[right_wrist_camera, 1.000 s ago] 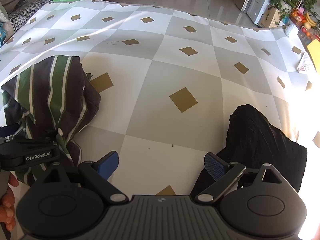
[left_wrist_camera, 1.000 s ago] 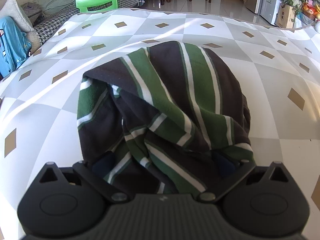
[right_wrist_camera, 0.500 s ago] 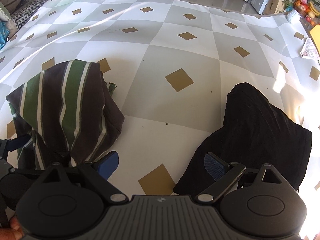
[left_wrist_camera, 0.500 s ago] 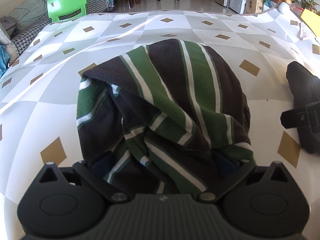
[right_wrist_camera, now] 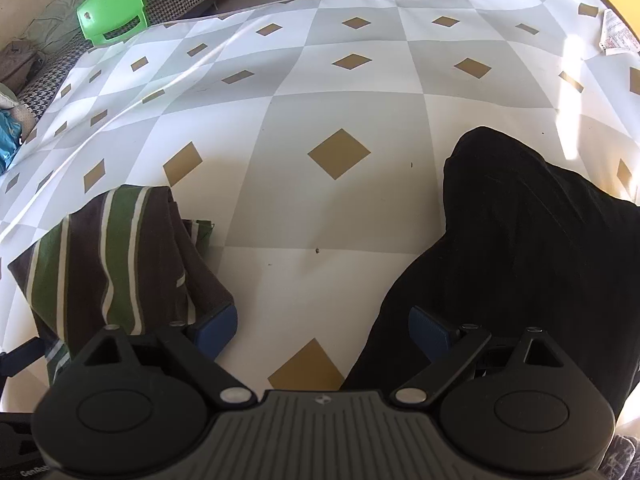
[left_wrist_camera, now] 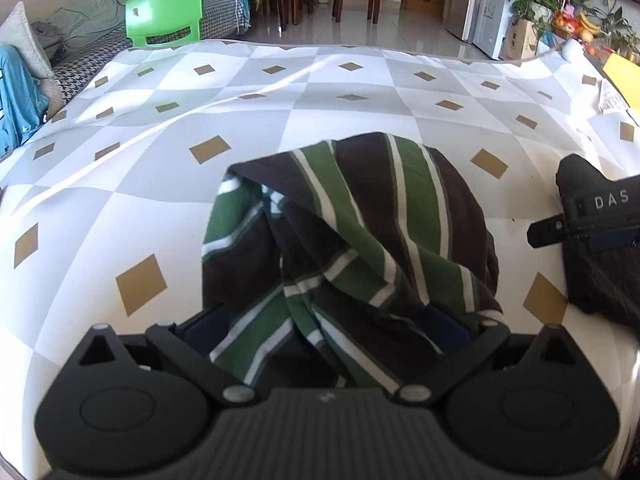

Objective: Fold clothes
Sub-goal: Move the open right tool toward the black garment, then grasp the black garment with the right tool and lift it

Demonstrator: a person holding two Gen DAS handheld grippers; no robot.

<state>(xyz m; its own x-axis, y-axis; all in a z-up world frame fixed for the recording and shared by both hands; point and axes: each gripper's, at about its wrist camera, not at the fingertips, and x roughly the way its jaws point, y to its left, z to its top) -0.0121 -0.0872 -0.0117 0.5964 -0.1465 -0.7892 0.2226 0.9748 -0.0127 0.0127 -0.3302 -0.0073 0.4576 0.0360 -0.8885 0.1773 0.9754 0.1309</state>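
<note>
Nearest, the left gripper (left_wrist_camera: 324,322) stands spread wide with the striped garment (left_wrist_camera: 352,240) bunched between its fingers, not visibly pinched. Beside that heap the right gripper (right_wrist_camera: 323,326) gapes over bare tablecloth (right_wrist_camera: 304,80) — holding nothing; a black garment (right_wrist_camera: 532,248) lies just right of it. Judging by the rumpling, find a true edge, not a wad — the green chair (left_wrist_camera: 164,18) stands far beyond

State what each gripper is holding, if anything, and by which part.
The left gripper has the bunched near end of the striped garment between its wide-apart fingers; a firm hold cannot be told. The right gripper is open and holds nothing.
</note>
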